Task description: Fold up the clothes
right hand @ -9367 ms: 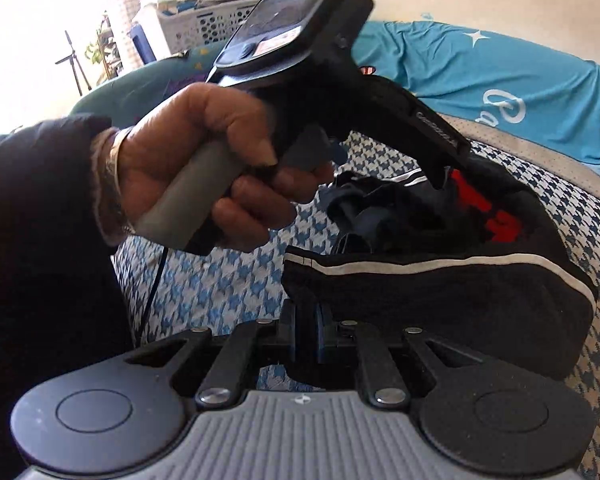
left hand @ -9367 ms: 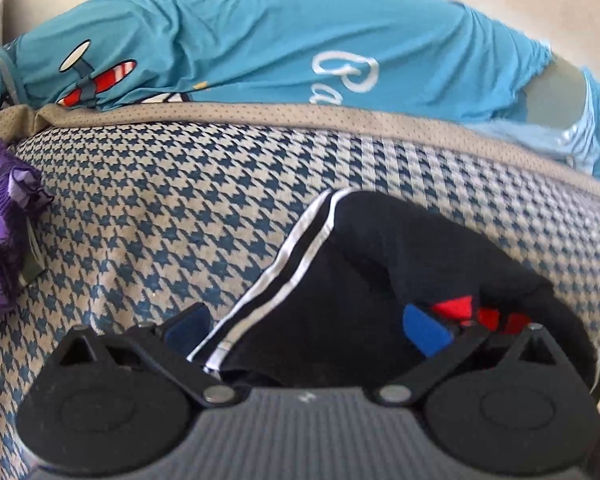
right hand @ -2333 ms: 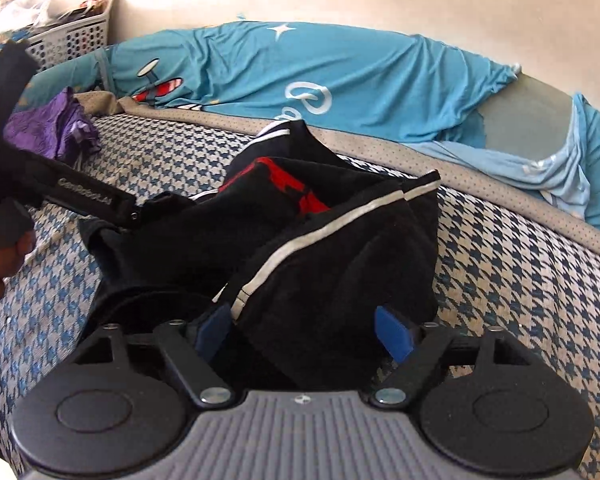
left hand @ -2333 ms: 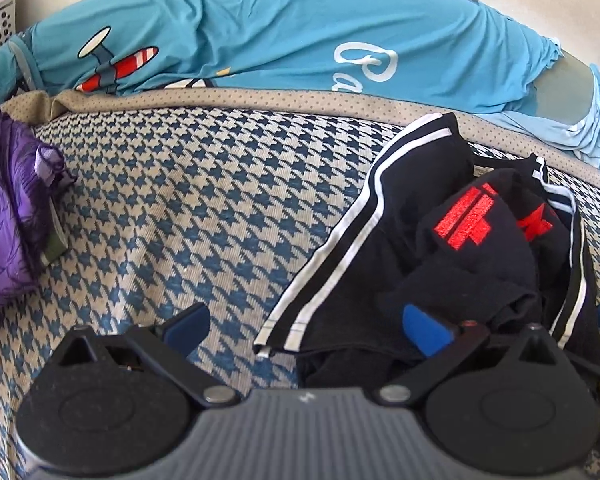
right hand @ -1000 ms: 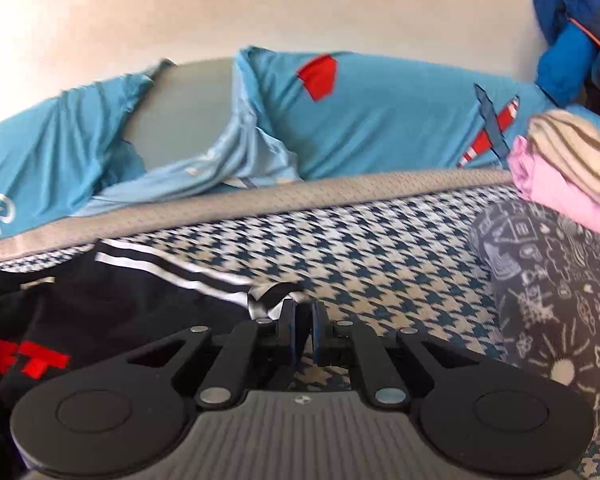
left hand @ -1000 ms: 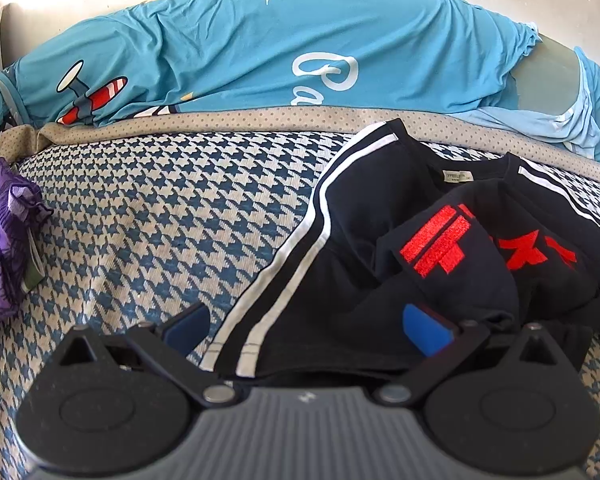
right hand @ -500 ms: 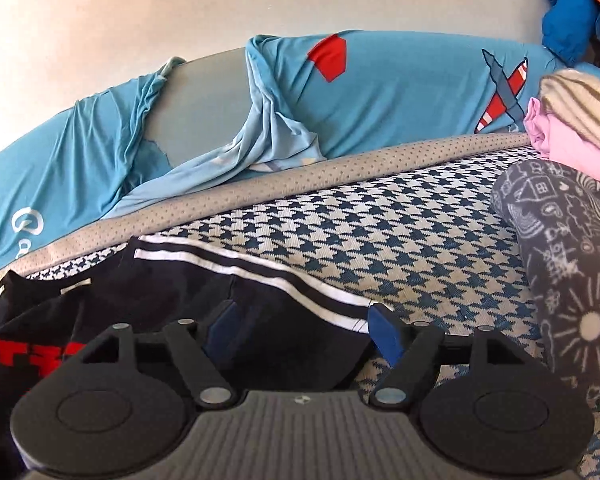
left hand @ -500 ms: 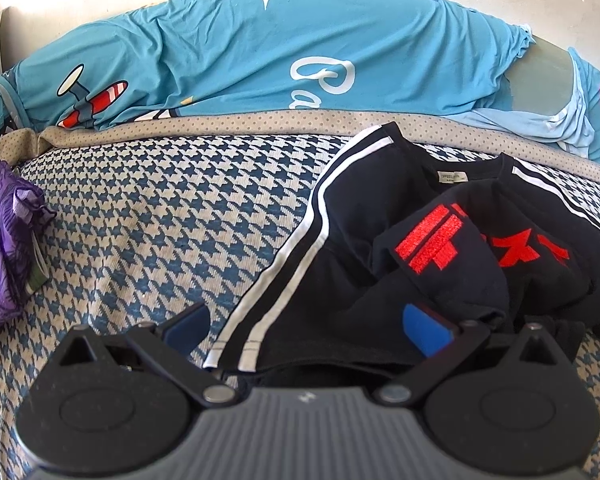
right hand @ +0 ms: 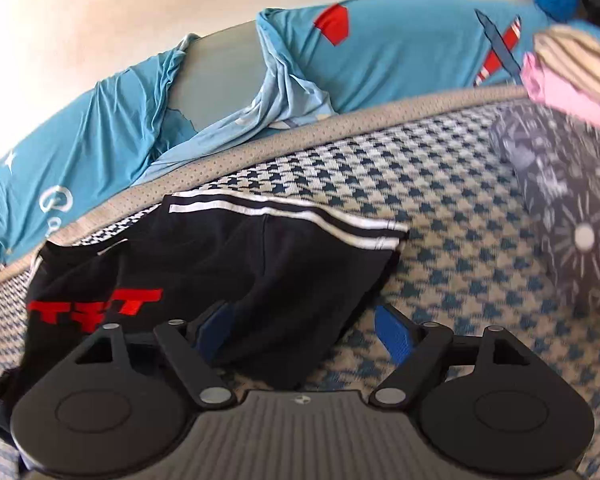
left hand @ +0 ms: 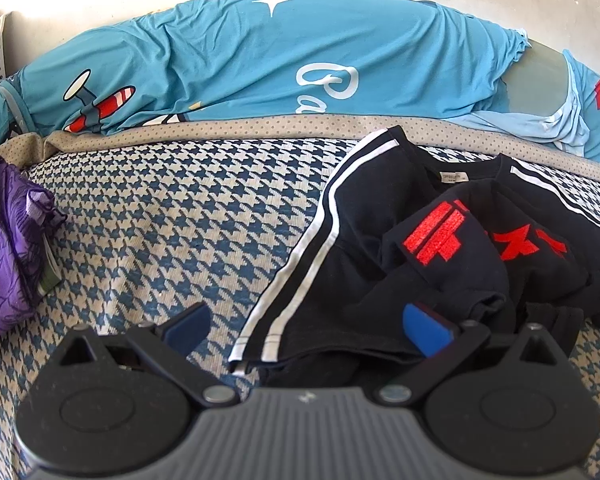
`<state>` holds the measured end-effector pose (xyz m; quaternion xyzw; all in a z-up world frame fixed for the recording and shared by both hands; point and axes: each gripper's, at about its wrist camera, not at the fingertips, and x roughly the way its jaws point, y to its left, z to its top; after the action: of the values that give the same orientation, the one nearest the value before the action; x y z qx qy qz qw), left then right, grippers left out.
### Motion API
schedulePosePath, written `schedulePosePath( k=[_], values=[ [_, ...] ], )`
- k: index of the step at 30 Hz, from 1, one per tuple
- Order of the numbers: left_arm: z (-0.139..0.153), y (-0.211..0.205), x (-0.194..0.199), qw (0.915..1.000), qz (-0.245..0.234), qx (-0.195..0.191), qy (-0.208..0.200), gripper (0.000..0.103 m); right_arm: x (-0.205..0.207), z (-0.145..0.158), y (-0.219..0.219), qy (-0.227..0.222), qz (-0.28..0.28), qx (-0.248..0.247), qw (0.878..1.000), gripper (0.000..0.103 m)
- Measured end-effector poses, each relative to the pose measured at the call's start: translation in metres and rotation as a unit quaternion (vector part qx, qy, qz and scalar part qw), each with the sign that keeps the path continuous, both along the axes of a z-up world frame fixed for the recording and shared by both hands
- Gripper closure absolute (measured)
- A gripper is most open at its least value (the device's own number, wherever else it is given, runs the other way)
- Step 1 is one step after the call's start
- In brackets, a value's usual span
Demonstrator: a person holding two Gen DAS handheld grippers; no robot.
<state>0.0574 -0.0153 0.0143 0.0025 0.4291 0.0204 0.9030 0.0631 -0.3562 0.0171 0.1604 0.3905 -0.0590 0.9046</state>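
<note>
nearest in the left wrist view, the left gripper (left hand: 306,326) has its jaws spread wide, blue pads apart, gripping nothing; the hem of the black t-shirt (left hand: 380,240) lies between them without being pinched. in the right wrist view the right gripper (right hand: 304,330) has its jaws opening, the lower edge of the same black t-shirt (right hand: 260,264) loose between the blue pads, which do not press on it. the shirt lies crumpled on the blue-and-beige houndstooth cover (left hand: 172,220), to the right of the left gripper's line and to the left of the right one's. it is black with two white stripes running along each sleeve; one sleeve stretches down toward the left gripper, its striped cuff flat on the cover, and the other spreads flat toward the right with its striped end near bare cover. the front is bunched in soft folds, showing blocky red printed shapes broken by the creases. a small pale label sits at the neck, facing up. further left a purple patterned cloth (left hand: 4,240) lies heaped, well apart from the shirt. to the right a dark grey patterned bundle (right hand: 564,208) rests with pink and striped folded items (right hand: 572,68) behind it. farthest, a turquoise sheet (left hand: 260,64) with airplane and star prints is draped along the pale wall.
</note>
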Motion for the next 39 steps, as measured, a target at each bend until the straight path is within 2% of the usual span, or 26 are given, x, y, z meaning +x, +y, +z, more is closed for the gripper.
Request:
schedulePosePath(
  k=[7, 14, 21, 24, 29, 31, 33, 39],
  values=[
    [-0.001, 0.004, -0.002, 1.0, 0.0, 0.004, 0.001, 0.0, -0.01, -0.018, 0.0, 0.025, -0.008, 0.07, 0.997, 0.024],
    [-0.002, 0.006, 0.0, 1.0, 0.002, -0.002, 0.007, 0.0, 0.0, -0.038, 0.006, 0.014, -0.026, 0.075, 0.997, 0.024],
    [-0.005, 0.005, 0.001, 0.9999, 0.002, -0.002, 0.011, 0.0, 0.01, -0.041, 0.025, -0.013, -0.008, 0.075, 0.997, 0.025],
    [-0.005, 0.007, 0.001, 0.9999, 0.001, -0.004, 0.014, 0.0, 0.015, -0.041, 0.036, -0.02, 0.009, 0.078, 0.997, 0.033],
    [-0.005, 0.009, 0.001, 0.9999, 0.002, -0.005, 0.016, 0.0, 0.023, -0.042, 0.054, -0.028, 0.005, 0.044, 0.999, 0.053],
    [-0.006, 0.01, 0.001, 0.9998, 0.002, -0.005, 0.016, 0.0, 0.025, -0.041, 0.058, -0.03, 0.005, 0.036, 0.999, 0.068],
    [-0.006, 0.011, 0.001, 0.9998, 0.003, -0.005, 0.017, 0.0, 0.026, -0.04, 0.062, -0.031, 0.01, 0.026, 0.999, 0.077],
    [-0.004, 0.009, 0.0, 0.9999, 0.003, -0.001, 0.015, 0.0, 0.024, -0.034, 0.065, -0.031, 0.008, 0.018, 0.999, 0.082]
  ],
)
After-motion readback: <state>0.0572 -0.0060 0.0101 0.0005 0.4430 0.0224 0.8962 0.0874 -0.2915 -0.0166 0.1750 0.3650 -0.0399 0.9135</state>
